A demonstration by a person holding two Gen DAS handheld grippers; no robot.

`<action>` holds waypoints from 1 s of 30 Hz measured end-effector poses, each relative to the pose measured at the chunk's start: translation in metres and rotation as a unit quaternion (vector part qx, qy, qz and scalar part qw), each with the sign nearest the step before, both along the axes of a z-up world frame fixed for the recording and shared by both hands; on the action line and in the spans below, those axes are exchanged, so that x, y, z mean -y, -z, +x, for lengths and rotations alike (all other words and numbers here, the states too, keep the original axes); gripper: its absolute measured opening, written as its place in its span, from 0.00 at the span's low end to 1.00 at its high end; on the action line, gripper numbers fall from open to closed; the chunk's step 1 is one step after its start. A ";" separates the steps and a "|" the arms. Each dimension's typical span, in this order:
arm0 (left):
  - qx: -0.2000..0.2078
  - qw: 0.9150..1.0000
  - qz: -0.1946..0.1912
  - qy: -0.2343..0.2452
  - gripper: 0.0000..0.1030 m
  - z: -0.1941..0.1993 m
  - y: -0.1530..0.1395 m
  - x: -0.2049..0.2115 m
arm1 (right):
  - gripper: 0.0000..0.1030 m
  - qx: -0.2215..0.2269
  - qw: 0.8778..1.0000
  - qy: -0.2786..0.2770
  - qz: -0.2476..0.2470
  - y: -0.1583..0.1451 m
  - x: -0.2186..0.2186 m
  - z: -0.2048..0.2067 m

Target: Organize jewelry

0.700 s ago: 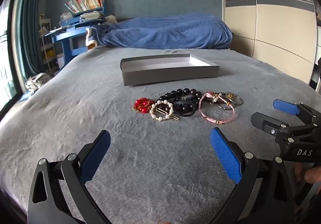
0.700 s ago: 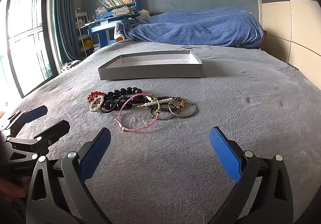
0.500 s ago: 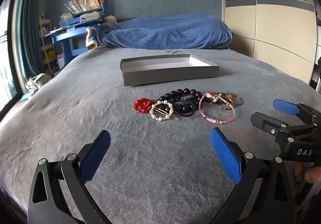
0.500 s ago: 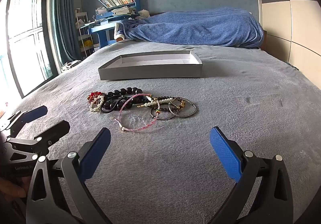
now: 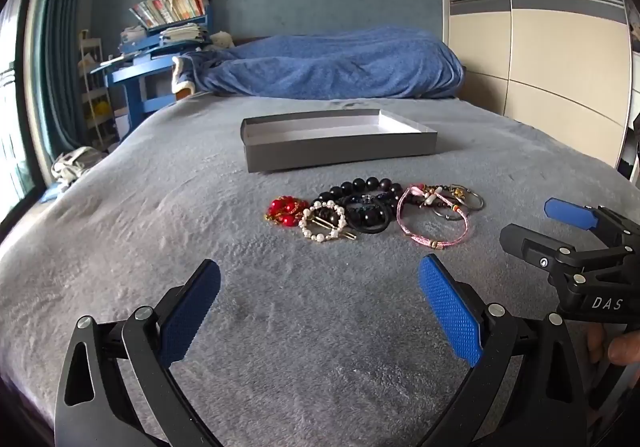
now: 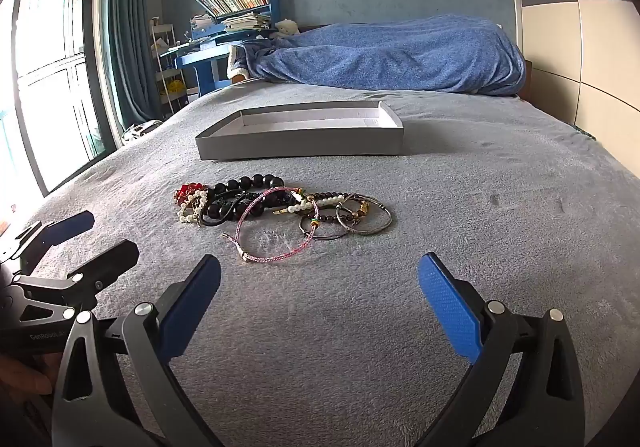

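Observation:
A heap of jewelry lies on the grey bed cover: a red bead piece (image 5: 285, 209), a pearl ring clip (image 5: 323, 223), a black bead bracelet (image 5: 366, 187), a pink cord bracelet (image 5: 434, 221) (image 6: 276, 231) and metal bangles (image 5: 460, 203) (image 6: 362, 219). A shallow grey tray (image 5: 340, 153) (image 6: 300, 145) sits empty behind the heap. My left gripper (image 5: 320, 291) is open and empty, short of the heap. My right gripper (image 6: 320, 287) is open and empty, also short of it. Each gripper shows in the other's view, the right one (image 5: 560, 227) and the left one (image 6: 84, 239).
A blue blanket (image 5: 328, 67) is bunched at the far end of the bed. A blue desk with books (image 5: 160, 59) stands at the back left. A wardrobe (image 5: 560, 47) lines the right side. A window (image 6: 48, 67) is on the left.

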State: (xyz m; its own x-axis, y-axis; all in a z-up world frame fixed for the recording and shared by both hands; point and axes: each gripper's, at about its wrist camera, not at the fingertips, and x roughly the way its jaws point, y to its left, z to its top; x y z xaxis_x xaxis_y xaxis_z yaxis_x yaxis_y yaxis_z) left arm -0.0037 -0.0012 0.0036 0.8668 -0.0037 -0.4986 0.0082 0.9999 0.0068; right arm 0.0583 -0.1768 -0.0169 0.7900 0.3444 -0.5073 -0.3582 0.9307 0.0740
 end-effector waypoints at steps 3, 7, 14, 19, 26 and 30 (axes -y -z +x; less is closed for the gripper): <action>-0.001 1.000 -0.004 -0.003 0.96 0.002 0.002 -0.003 | 0.95 0.000 1.000 0.000 0.000 0.000 0.000 0.000; 0.001 1.000 -0.008 -0.006 0.95 0.001 0.001 -0.003 | 0.95 0.000 1.000 0.000 0.000 0.000 0.000 0.000; 0.000 1.000 -0.018 -0.013 0.96 0.000 0.000 -0.009 | 0.95 0.000 1.000 0.000 0.000 0.000 0.000 0.000; 0.002 1.000 -0.016 -0.011 0.96 0.001 0.000 -0.009 | 0.95 -0.001 1.000 0.000 0.001 0.000 0.000 0.000; 0.003 1.000 -0.012 -0.011 0.96 0.001 0.000 -0.009 | 0.95 -0.001 1.000 0.000 0.001 0.001 -0.001 0.001; 0.003 1.000 -0.012 -0.014 0.96 0.000 0.000 -0.009 | 0.95 -0.002 1.000 0.000 0.001 0.001 -0.001 0.001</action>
State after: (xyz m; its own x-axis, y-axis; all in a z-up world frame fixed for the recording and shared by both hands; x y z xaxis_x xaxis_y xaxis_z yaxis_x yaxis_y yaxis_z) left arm -0.0036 0.0078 0.0036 0.8699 0.0084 -0.4931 -0.0195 0.9997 -0.0175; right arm 0.0594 -0.1759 -0.0183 0.7878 0.3456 -0.5099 -0.3577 0.9305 0.0781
